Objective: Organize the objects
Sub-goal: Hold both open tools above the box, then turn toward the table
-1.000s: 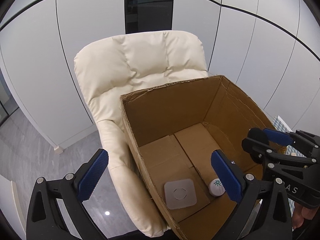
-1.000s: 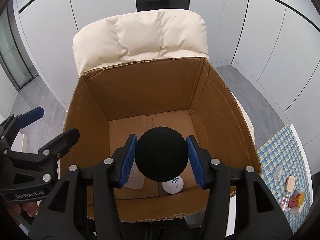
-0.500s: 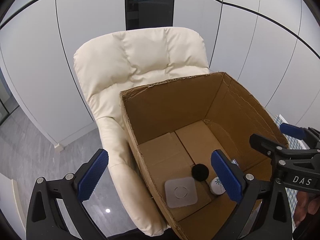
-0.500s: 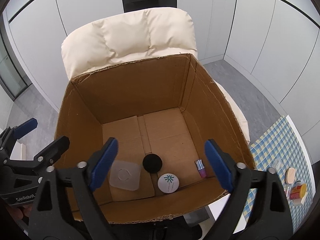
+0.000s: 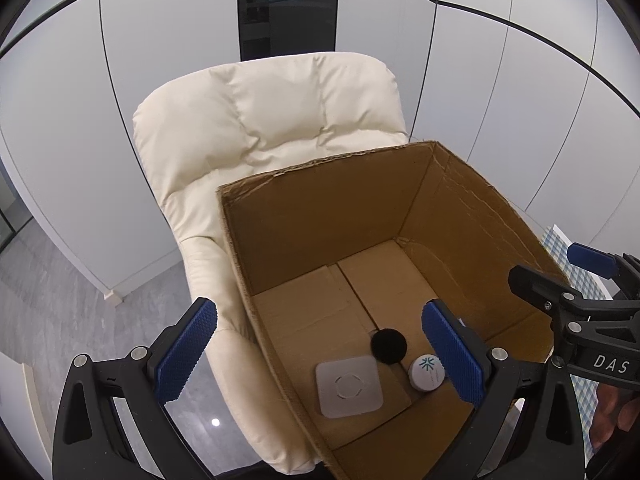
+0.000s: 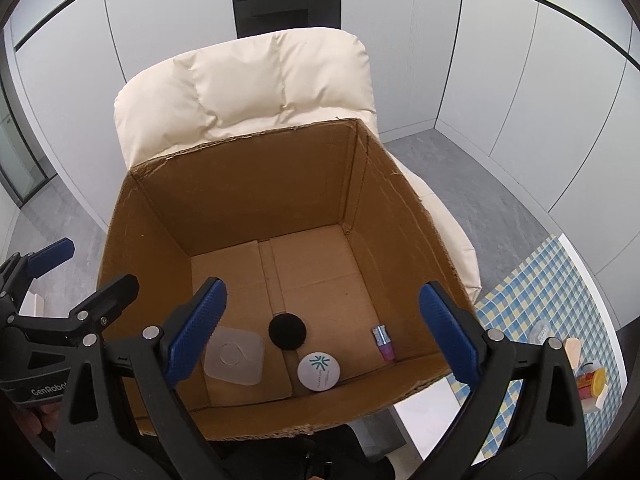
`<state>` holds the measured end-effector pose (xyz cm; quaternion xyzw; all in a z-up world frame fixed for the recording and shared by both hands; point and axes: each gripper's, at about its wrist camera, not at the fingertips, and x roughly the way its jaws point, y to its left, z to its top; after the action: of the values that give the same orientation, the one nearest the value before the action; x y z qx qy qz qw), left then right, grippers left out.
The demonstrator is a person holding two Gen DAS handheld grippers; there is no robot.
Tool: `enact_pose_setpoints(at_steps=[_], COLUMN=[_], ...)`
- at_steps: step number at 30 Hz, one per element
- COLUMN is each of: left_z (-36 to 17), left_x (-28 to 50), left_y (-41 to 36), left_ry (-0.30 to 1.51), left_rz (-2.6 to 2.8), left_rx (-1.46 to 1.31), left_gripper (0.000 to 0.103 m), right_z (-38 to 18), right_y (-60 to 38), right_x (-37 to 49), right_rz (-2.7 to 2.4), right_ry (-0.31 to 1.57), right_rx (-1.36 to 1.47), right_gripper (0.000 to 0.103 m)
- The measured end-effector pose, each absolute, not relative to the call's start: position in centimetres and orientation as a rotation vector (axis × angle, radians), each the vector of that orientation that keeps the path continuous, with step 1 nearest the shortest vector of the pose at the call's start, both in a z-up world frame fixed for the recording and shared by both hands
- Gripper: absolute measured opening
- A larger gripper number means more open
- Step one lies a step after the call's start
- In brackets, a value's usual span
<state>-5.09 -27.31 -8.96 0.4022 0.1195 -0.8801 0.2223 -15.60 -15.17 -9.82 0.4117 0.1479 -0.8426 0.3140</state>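
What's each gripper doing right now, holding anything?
Left gripper: open, empty.
Right gripper: open, empty; jaws just opened, black ball lies in the cardboard box.

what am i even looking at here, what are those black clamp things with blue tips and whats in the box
Those clamps are hand-held grippers; a person carries one in each hand, each with a camera looking along its fingers. One picture is from the left gripper, the other from the right gripper. Both stand open and hold nothing; the right one's jaws have just been opening. Below sits a cardboard box on a cream chair. Inside lie a black round pad, a white round jar, a clear square lid and a small pink tube.
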Motion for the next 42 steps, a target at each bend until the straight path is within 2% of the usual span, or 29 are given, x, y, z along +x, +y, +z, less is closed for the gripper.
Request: enact_pose_setpoints(at_steps=[42], left_z=[-9.5], left_x=[-9.4], left_y=[-21.2], left_ry=[0.256], left_rz=[-2.523], left_rx=[1.181], left_gripper=[0.102], right_z=[-9.3], right_y=[-7.1], right_x=[-18.1], right_rz=[-2.337], right_ry=[0.299], right_rx=[1.138], right_gripper=[0.099])
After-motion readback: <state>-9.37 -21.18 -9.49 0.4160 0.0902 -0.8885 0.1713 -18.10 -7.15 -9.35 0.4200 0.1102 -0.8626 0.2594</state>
